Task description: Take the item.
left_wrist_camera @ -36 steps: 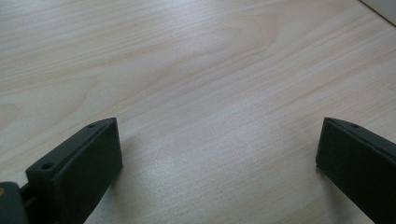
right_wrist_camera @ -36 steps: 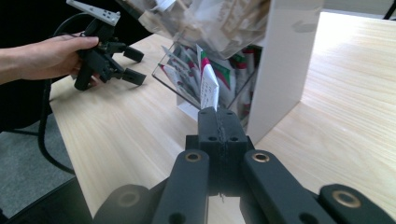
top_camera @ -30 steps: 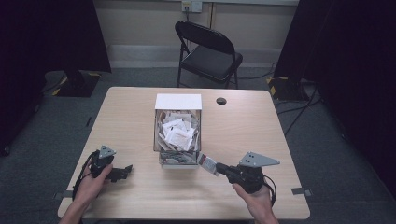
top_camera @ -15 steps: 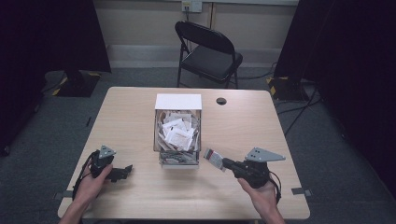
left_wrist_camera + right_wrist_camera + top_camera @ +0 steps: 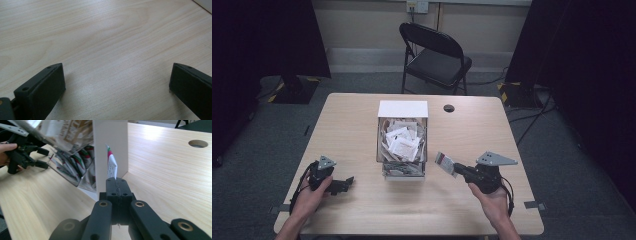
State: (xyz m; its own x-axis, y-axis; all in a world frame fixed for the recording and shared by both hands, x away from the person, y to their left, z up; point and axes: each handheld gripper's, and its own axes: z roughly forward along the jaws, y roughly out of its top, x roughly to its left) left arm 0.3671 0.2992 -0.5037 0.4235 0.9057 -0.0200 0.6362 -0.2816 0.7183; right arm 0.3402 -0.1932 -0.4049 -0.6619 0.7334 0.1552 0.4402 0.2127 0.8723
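Observation:
A clear box [image 5: 403,141] with a white back panel stands mid-table, full of small paper packets [image 5: 402,142]. My right gripper [image 5: 458,167] is to the right of the box, shut on one white packet with red and green print [image 5: 444,162], held clear of the table. In the right gripper view that packet [image 5: 111,165] sticks up from the shut jaws, with the box [image 5: 75,157] just behind. My left gripper [image 5: 347,182] rests on the table at the front left, open. In the left gripper view its fingers [image 5: 42,87] stand wide apart over bare wood.
The wooden table [image 5: 352,120] has a round cable hole [image 5: 448,108] at the back right. A black folding chair [image 5: 434,52] stands beyond the far edge. Dark curtains hang on both sides. Tape marks sit near the table's front corners.
My right gripper has drawn back to the right from the box's front with the packet in it. The left gripper has not moved.

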